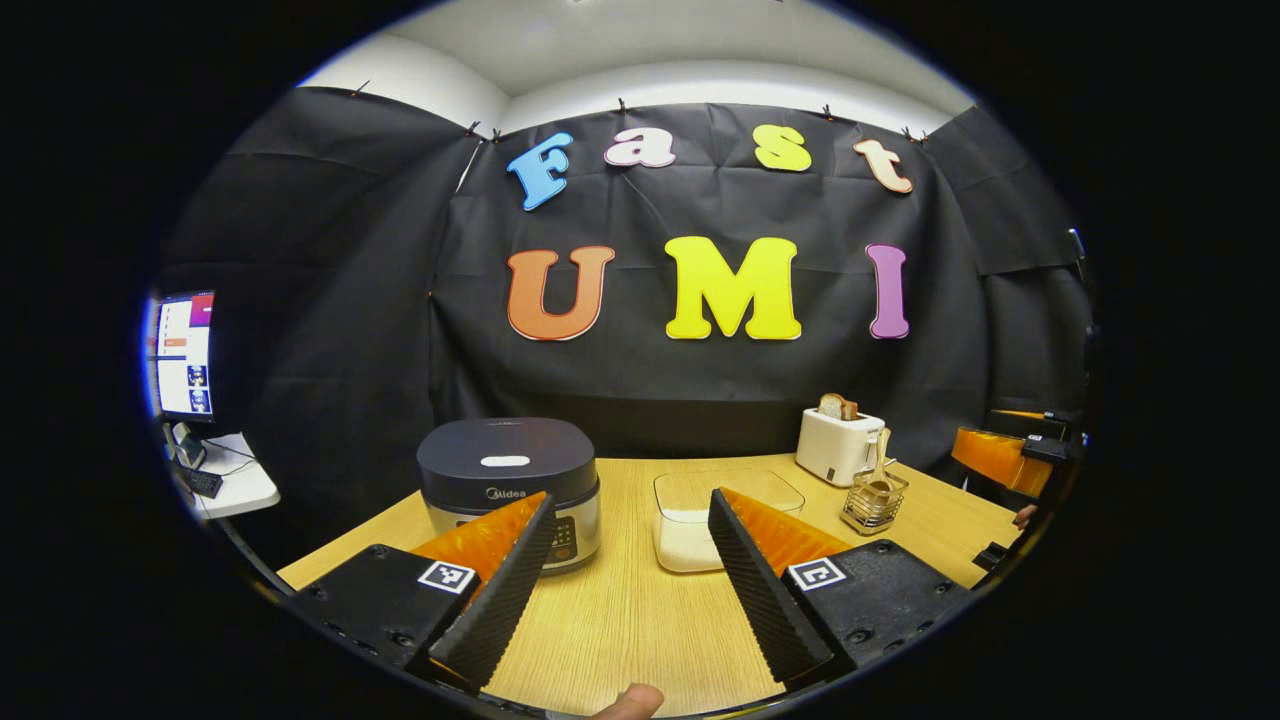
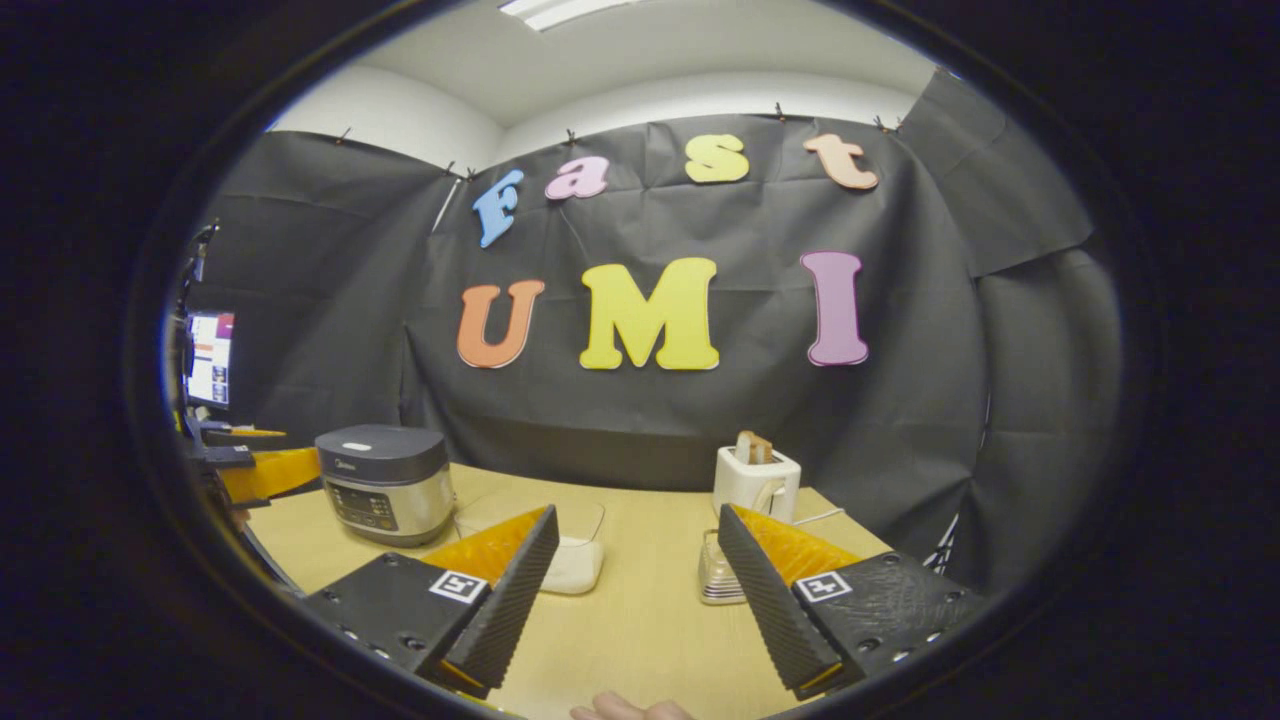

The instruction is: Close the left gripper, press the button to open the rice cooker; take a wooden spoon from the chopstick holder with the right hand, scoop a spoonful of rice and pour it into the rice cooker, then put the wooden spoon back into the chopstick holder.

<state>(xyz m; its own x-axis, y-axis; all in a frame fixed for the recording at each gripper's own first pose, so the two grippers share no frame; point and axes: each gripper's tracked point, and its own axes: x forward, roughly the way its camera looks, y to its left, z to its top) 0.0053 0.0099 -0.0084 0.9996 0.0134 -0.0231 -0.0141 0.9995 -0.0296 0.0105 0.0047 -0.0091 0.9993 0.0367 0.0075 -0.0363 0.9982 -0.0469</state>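
Observation:
The dark-lidded rice cooker (image 1: 507,480) stands shut on the wooden table (image 1: 620,610), at the left behind my left gripper (image 1: 632,505), which is open and holds nothing. A clear box of rice (image 1: 690,540) sits in the middle. To its right, a wire chopstick holder (image 1: 873,497) holds a wooden spoon (image 1: 880,460). In the right gripper view, my right gripper (image 2: 637,515) is open and empty above the table. The rice cooker (image 2: 385,483) stands far left, the rice box (image 2: 575,560) lies ahead, and the chopstick holder (image 2: 718,575) is partly hidden by a finger.
A white toaster (image 1: 838,445) with bread stands at the back right of the table, near the holder. A monitor (image 1: 183,355) and a small white desk are off to the left. The other gripper (image 2: 250,470) shows at the left edge of the right gripper view.

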